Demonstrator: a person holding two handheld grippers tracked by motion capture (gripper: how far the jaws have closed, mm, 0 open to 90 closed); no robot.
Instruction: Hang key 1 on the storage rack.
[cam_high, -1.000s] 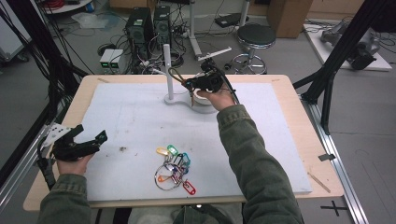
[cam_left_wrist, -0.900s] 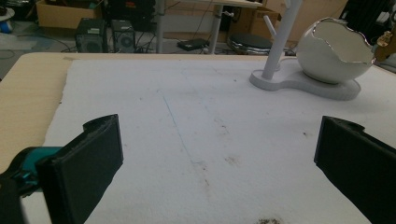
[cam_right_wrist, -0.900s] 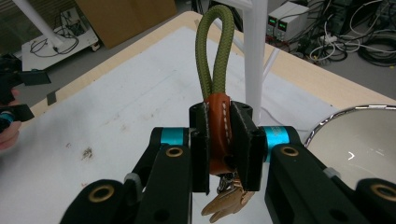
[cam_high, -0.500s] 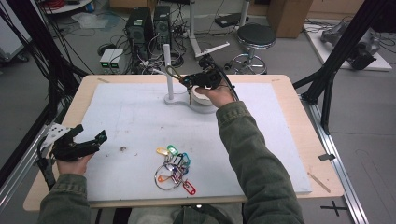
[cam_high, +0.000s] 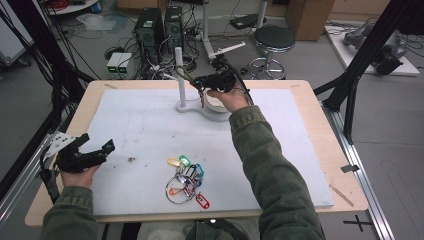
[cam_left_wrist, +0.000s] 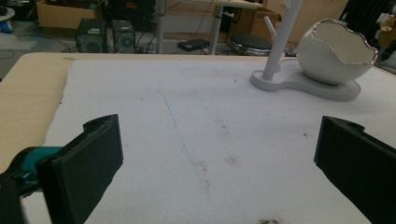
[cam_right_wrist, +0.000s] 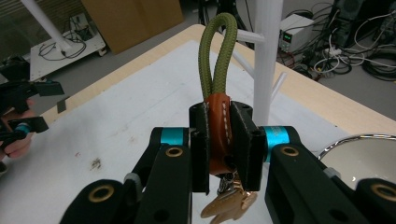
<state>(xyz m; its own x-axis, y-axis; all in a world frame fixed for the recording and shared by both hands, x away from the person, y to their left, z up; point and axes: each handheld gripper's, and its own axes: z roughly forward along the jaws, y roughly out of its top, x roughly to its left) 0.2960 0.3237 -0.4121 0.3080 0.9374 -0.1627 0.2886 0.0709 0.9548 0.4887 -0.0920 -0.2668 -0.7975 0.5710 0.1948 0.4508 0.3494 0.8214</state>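
My right gripper (cam_right_wrist: 219, 135) is shut on the brown leather sleeve of a keychain (cam_right_wrist: 218, 126). Its olive cord loop (cam_right_wrist: 217, 51) stands up out of the jaws and brass keys (cam_right_wrist: 229, 205) hang below. In the high view this gripper (cam_high: 201, 84) is held at the back of the table, close to the white peg stand (cam_high: 179, 75), with the loop near a side peg (cam_right_wrist: 247, 36). My left gripper (cam_high: 96, 151) rests open at the table's left edge, nothing between its jaws (cam_left_wrist: 219, 135).
A white egg-shaped bowl (cam_left_wrist: 336, 51) sits on the stand's base (cam_left_wrist: 299, 84). A ring of several coloured key tags (cam_high: 186, 181) lies near the front of the white foam mat (cam_high: 140, 130). Cables, computers and a stool stand beyond the table.
My right gripper has risen a little beside the stand with the keychain still in it. The left gripper has stayed where it was.
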